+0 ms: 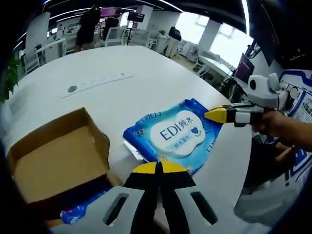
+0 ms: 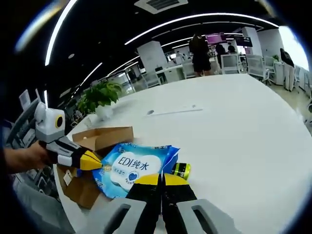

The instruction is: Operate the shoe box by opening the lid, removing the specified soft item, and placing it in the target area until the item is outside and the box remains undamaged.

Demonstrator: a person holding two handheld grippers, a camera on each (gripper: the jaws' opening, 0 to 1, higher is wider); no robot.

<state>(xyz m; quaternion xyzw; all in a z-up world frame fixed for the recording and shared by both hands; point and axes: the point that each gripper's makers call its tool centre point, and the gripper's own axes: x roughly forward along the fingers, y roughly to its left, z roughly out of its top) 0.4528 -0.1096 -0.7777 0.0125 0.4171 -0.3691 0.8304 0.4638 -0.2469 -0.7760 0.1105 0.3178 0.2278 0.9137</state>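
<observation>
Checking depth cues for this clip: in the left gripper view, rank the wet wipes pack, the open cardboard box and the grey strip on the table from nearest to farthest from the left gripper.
1. Wet wipes pack: just ahead of the left gripper.
2. Cardboard box: off to the left, lid open.
3. Grey strip: far up the white table, left of centre.

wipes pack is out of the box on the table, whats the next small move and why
Probably just draw both grippers back. The wipes pack lies flat on the white table, beside the open box. The left gripper and right gripper both have their jaws closed at the pack's edges; whether either pinches it I cannot tell, so check that first.
</observation>
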